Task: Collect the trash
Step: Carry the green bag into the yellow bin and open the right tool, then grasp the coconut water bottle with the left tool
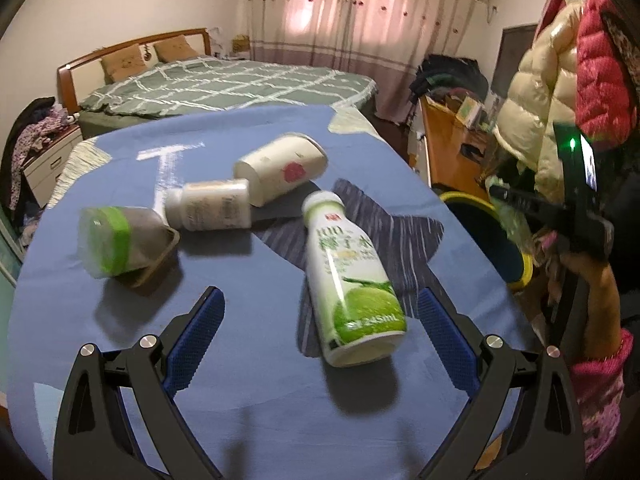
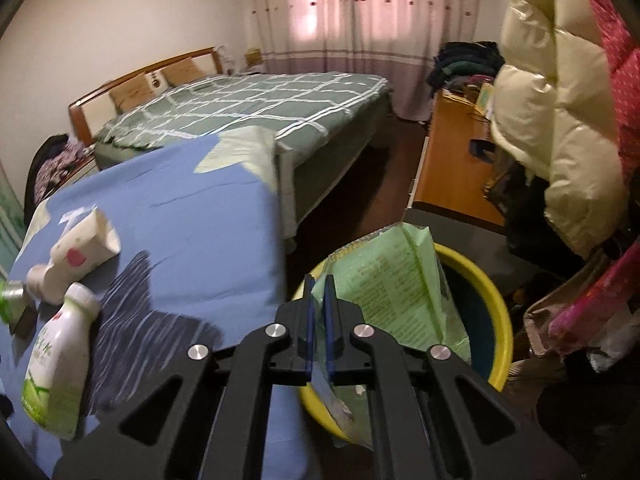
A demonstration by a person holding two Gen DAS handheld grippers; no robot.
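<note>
A white and green drink bottle (image 1: pixel 352 280) lies on the blue cloth (image 1: pixel 260 392), its base between the tips of my open left gripper (image 1: pixel 319 292), untouched by the pads. Beyond it lie a paper cup (image 1: pixel 280 168), a small white bottle (image 1: pixel 208 204) and a clear cup with a green band (image 1: pixel 116 240) on a brown tray. My right gripper (image 2: pixel 318 280) is shut on a pale green wrapper (image 2: pixel 392 280), which hangs over the yellow-rimmed bin (image 2: pixel 500 312) beside the table. The same drink bottle (image 2: pixel 56 364) and paper cup (image 2: pixel 88 248) show at the left of the right wrist view.
The table's right edge (image 2: pixel 276 240) drops to dark floor beside the bin (image 1: pixel 526 268). A green checked bed (image 1: pixel 224 84) stands behind. A wooden desk (image 2: pixel 452 160) and hanging cream and pink jackets (image 2: pixel 560 100) crowd the right side. A person's hand (image 1: pixel 596 280) holds the right gripper.
</note>
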